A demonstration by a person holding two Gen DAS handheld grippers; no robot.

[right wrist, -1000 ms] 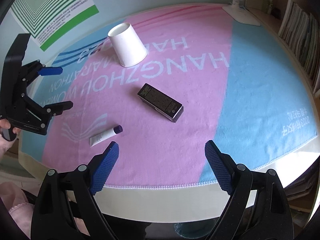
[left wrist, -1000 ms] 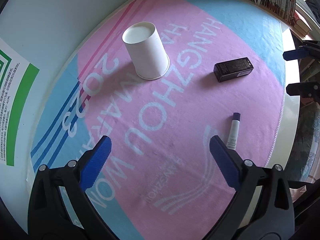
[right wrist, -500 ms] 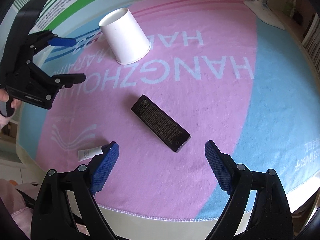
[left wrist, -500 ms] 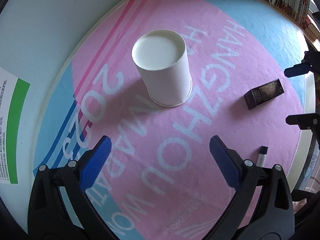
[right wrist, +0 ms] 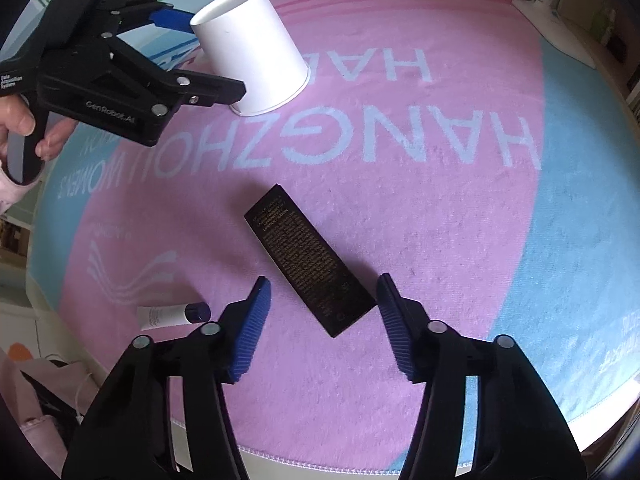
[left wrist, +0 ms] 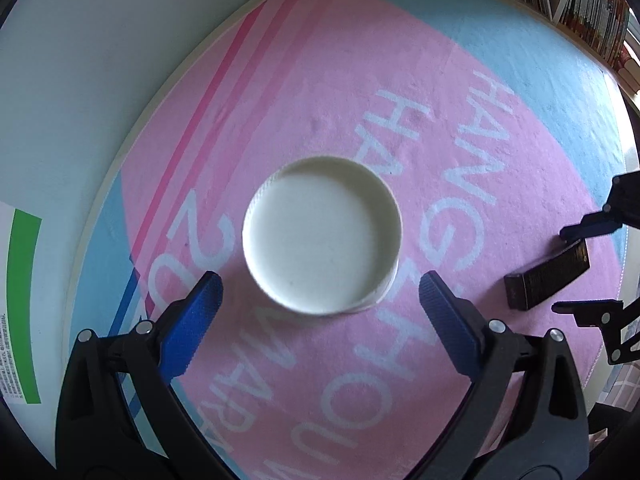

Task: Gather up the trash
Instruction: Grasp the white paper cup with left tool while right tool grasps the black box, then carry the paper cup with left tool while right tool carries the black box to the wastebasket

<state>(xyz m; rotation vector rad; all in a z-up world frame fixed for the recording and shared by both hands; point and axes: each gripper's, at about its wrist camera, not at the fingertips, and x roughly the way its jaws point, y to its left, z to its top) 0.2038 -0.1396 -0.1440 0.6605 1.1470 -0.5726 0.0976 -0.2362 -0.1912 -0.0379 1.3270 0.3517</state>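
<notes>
The right claw (right wrist: pixel 322 320) is pointing steeply down with its blue pads closing, and the near end of the black carton (right wrist: pixel 308 260) is lying between them on the towel, not yet pressed: a gap shows at each pad. The carton is long and narrow, lying slantwise so that its far end runs up and away from the claw toward the left. It is probably light, hollow cardboard with a smooth printed skin, so it is likely to dent under a hard squeeze and slide under a weak one; taking it across its narrow width nearer the middle would keep it from swinging. Just off the left pad a small white tube with a dark cap (right wrist: pixel 172 315) is lying near the towel's edge, round and apt to roll. The left claw (left wrist: pixel 320 300) is hovering spread wide, its pads standing either side of the upturned paper cup (left wrist: pixel 322 234) directly ahead of it, clear of the wall on both sides. The cup is looking thin and easily crushed, tapering toward its upturned base; a gentle pinch across the wall is the safest hold. Beneath everything, the pink and blue towel (right wrist: pixel 460 220) is lying flat.
</notes>
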